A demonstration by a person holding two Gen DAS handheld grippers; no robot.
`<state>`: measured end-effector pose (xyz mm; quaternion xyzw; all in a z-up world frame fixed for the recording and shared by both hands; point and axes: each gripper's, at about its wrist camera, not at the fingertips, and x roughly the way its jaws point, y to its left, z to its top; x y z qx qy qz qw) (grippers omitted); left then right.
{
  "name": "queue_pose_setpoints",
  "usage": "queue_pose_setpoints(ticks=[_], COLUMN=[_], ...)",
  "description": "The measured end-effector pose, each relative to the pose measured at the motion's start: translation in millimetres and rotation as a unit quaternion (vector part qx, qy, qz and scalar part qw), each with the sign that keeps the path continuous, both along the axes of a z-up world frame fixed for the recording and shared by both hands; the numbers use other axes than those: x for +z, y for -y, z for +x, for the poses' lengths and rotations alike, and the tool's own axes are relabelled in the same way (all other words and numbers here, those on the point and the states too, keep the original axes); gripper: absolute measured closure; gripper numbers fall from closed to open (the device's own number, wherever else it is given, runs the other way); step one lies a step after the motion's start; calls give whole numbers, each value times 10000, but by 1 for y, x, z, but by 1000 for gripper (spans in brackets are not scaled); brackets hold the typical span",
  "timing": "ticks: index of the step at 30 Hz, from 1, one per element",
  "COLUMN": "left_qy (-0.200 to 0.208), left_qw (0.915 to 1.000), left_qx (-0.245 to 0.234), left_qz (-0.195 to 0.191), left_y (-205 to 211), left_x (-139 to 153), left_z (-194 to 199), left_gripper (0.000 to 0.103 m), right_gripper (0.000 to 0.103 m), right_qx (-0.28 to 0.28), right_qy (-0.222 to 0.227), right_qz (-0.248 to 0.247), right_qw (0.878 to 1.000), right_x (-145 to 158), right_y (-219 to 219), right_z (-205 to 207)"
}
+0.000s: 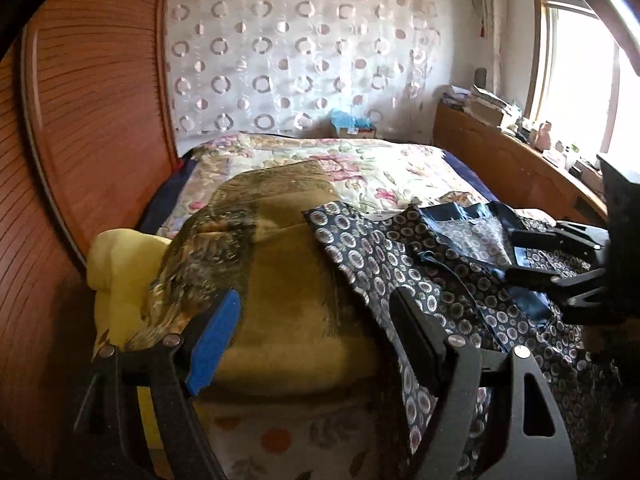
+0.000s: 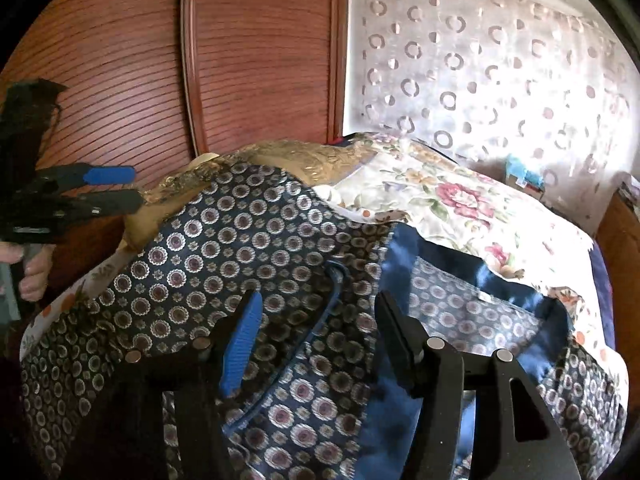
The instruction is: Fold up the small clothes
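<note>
A dark blue garment (image 1: 404, 260) with a circle print and a satin blue collar (image 2: 404, 264) lies spread on the bed, partly over a folded olive-gold blanket (image 1: 288, 280). My left gripper (image 1: 316, 324) is open and empty, hovering above the blanket at the garment's left edge. It also shows in the right wrist view (image 2: 128, 188) at the far left, held by a hand. My right gripper (image 2: 316, 320) is open and empty, just above the garment near the collar. In the left wrist view the right gripper (image 1: 516, 254) hovers over the collar area.
The bed has a floral cover (image 1: 360, 164). A wooden wardrobe (image 1: 92, 120) stands to the left. A wooden headboard shelf (image 1: 516, 152) with clutter runs under the window at right. A yellow cushion (image 1: 116, 264) lies by the blanket. A patterned curtain (image 1: 296, 52) hangs behind.
</note>
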<state>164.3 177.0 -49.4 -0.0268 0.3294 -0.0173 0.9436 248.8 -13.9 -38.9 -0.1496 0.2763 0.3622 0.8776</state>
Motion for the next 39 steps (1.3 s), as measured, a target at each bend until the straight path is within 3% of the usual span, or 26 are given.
queue_pose_setpoints(ticks=[4,10,13,14,16,17,21,26,29,32,33,37,39], left_qy=[-77,-435,-559,-546,-484,-453,-140,-55,-36,83,141,307,343], left_qw=[9999,9981,9974,9974,9977,9979,9996,9996,9999,9997,9995,9992,9993], left_qx=[-142,-423,-423,-449,-466,-458,-83,81,53,150,163,98,38], left_qz=[43,-122,-143,-157,-111,-64,215,260,90,166,210,227,148], left_y=[6,14,16,17,18,19,15,5,2,3,4,14,19], left_x=[0,-7,-10,-10,-8,-7,4,12,16,22,24,33,35], left_z=[18,47,54,54,54,53,49,50,46,40,37,24,18], left_gripper=[26,52,58,71,85,102,102,102,99,97,94,66,60], right_gripper=[43,42,42,42,42,42,42,42,42,42,42,42,42], right_qx=[-253,-935,-1396,-1578,-1972,-2143,-2893,-3497,-3664,-3762,-3775,-3827,-3825], right_qy=[62,229,275,274,233,187,-92,-291,-399,-490,-522,-644,-747], right_qz=[0,-56,-92,-104,-96,-84,-74,-180,-180,-206,-189,-127,-86], right_qw=[9997,9953,9898,9870,9800,9766,9572,9362,9294,9250,9243,9215,9209], right_x=[8,16,19,18,16,14,-1,-10,-14,-16,-15,-16,-17], right_y=[29,81,117,129,161,173,232,279,295,303,307,315,321], right_z=[1,-9,-20,-24,-35,-40,-64,-87,-99,-107,-107,-114,-116])
